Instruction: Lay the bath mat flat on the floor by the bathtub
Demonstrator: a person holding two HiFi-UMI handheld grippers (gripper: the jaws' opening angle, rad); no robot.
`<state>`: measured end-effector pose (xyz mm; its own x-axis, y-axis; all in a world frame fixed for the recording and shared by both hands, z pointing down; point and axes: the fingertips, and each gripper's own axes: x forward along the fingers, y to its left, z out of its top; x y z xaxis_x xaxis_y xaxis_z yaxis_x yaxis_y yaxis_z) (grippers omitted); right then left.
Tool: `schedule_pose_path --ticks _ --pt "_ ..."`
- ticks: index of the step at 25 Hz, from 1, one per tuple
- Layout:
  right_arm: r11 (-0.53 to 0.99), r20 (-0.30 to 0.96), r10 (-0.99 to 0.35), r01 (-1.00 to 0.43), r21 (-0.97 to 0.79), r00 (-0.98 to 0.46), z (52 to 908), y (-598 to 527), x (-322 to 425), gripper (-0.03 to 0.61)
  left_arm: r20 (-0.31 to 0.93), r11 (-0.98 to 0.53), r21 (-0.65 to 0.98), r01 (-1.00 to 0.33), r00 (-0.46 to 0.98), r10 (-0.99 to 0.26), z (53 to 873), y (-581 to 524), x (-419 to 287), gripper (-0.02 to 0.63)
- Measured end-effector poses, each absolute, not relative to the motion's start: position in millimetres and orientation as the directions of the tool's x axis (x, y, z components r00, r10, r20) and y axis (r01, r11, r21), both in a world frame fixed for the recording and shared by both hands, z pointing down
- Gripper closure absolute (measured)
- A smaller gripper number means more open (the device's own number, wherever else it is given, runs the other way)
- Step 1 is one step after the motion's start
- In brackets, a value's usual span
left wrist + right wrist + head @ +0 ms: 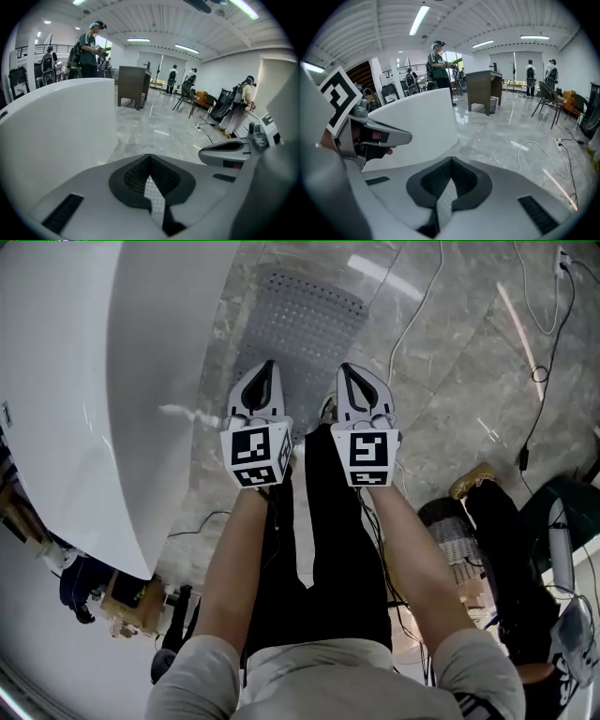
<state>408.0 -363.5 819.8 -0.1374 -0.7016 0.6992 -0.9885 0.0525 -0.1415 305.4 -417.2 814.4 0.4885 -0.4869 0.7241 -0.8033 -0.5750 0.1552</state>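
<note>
The grey dotted bath mat (pixel 305 320) stretches away from me over the marble floor, right of the white bathtub (pixel 112 381). My left gripper (pixel 266 369) and right gripper (pixel 346 371) are side by side at the mat's near edge, held out level in front of me. Both are shut, each with a thin strip of the mat pinched between its pads. That strip appears in the left gripper view as mat (pixel 153 197) and in the right gripper view as mat (pixel 443 201). The grippers hide the near edge itself, so I cannot tell how high it hangs.
White cables (pixel 417 306) and a black cable (pixel 544 381) run over the floor to the right. Bags and gear (pixel 487 521) lie at my right, more clutter (pixel 112 601) at my left. Farther off stand a dark desk (pixel 480 91), chairs (pixel 548 101) and several people.
</note>
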Motion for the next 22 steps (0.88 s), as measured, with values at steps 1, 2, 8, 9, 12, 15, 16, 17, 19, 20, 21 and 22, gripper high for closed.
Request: schedule_pose_path --ticks 1,2,8,9,12,15,16,17,19,20,21,22 --pt "0.069 0.700 -0.698 -0.988 -0.139 -0.147 812.9 -362.0 401.4 0.572 0.722 -0.570 0.148 -0.808 0.482 -0.497 805.9 -416.6 300.3 0.603" --pt "0.084 0.701 -0.696 -0.987 -0.136 -0.156 806.0 -360.4 395.4 0.572 0.720 -0.562 0.141 -0.815 0.474 -0.506 798.0 -415.0 295.0 0.603" --pt "0.132 0.669 -0.725 -0.986 -0.101 -0.166 754.7 -355.8 363.7 0.572 0.690 -0.517 0.144 -0.844 0.460 -0.559 741.4 -392.7 260.1 0.603" --pt "0.133 0.659 -0.734 -0.986 -0.103 -0.168 743.9 -351.1 357.3 0.572 0.683 -0.515 0.143 -0.845 0.461 -0.567 729.6 -384.8 253.1 0.603" --pt "0.134 0.627 -0.763 -0.987 -0.089 -0.160 706.0 -330.4 339.2 0.572 0.656 -0.528 0.136 -0.838 0.476 -0.586 692.9 -358.5 233.4 0.603" --pt "0.168 0.587 -0.793 -0.984 -0.050 -0.165 655.5 -306.7 319.3 0.572 0.624 -0.558 0.110 -0.822 0.494 -0.605 650.6 -330.1 215.0 0.603" --pt "0.182 0.575 -0.801 -0.983 -0.036 -0.170 637.0 -298.5 312.9 0.572 0.609 -0.569 0.103 -0.816 0.504 -0.613 632.8 -321.0 209.7 0.603" --pt "0.195 0.565 -0.807 -0.981 -0.024 -0.174 618.4 -290.2 306.8 0.572 0.591 -0.577 0.101 -0.811 0.515 -0.621 613.7 -312.6 204.1 0.603" --pt "0.215 0.550 -0.815 -0.977 -0.005 -0.182 582.1 -273.8 294.3 0.572 0.563 -0.572 0.104 -0.813 0.523 -0.640 577.2 -296.8 189.9 0.603" --pt "0.227 0.541 -0.819 -0.974 0.003 -0.190 564.4 -266.4 287.0 0.572 0.555 -0.561 0.106 -0.821 0.517 -0.651 561.2 -289.4 181.5 0.603" --pt "0.242 0.529 -0.824 -0.970 0.009 -0.201 546.9 -259.7 278.7 0.572 0.548 -0.548 0.109 -0.829 0.510 -0.663 546.2 -282.3 173.2 0.603" --pt "0.259 0.515 -0.830 -0.966 0.012 -0.216 529.7 -253.4 270.0 0.572 0.540 -0.536 0.114 -0.836 0.506 -0.673 532.1 -275.2 165.9 0.603"
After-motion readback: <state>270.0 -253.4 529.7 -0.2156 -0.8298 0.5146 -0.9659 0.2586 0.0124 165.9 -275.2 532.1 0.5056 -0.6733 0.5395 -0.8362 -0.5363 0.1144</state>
